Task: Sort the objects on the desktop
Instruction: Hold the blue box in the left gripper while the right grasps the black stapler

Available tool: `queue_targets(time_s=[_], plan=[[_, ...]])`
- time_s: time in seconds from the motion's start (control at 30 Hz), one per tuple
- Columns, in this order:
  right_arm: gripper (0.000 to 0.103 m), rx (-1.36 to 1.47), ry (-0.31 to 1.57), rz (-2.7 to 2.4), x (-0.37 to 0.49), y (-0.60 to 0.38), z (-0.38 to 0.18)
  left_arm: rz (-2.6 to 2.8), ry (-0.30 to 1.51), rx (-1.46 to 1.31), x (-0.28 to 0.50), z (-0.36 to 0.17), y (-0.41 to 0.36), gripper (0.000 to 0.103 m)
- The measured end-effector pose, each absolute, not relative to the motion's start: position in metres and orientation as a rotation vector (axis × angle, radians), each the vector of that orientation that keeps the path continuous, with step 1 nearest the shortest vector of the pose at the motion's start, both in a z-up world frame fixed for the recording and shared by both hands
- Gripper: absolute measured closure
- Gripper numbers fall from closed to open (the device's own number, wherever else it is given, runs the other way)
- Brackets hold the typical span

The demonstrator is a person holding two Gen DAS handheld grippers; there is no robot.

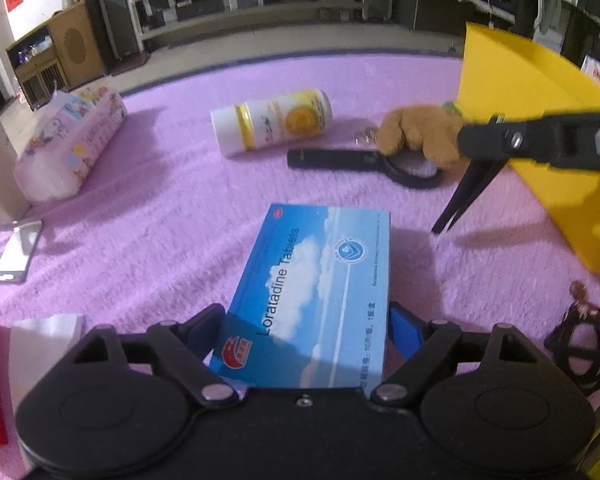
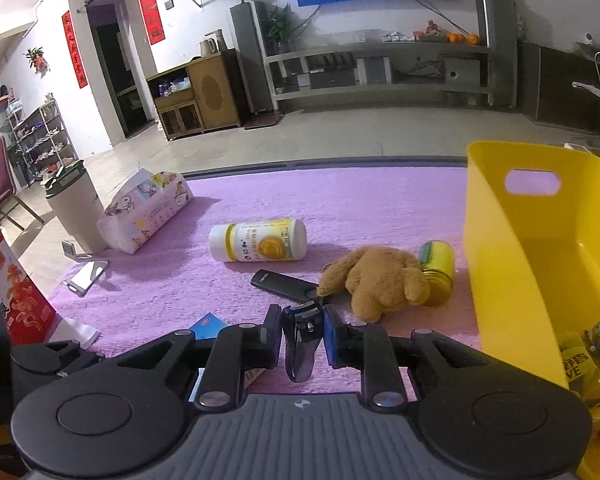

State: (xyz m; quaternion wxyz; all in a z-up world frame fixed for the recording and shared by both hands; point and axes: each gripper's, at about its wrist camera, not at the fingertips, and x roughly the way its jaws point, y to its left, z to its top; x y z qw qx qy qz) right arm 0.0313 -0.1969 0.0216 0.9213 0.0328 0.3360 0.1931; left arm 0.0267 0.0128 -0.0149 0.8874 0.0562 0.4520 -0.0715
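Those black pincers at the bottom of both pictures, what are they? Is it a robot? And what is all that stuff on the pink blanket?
It is not a robot. A person holds a two-finger grabber in each hand, and each grabber has a camera looking along its fingers. One picture comes from the left grabber, the other from the right.

The left gripper is squeezing a blue tablet box. The right gripper pinches a small black clipper-like tool.

On the pink cloth lie a white-and-yellow bottle on its side, a brown plush bear, a black magnifying glass and a tissue pack. A yellow basket stands on the right.
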Motion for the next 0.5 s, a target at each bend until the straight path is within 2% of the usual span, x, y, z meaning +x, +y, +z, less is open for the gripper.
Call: queue_targets(time_s=[0.3,0.5], plan=[[0.081,0.066,0.672,0.409,0.028,-0.195,0.025,-0.132,0.785,0.036,0.020,0.008,0.026,0.021],[0.081,0.072,0.668,0.419,0.027,-0.194,0.028,-0.128,0.779,0.005,0.024,0.010,0.030,0.021]])
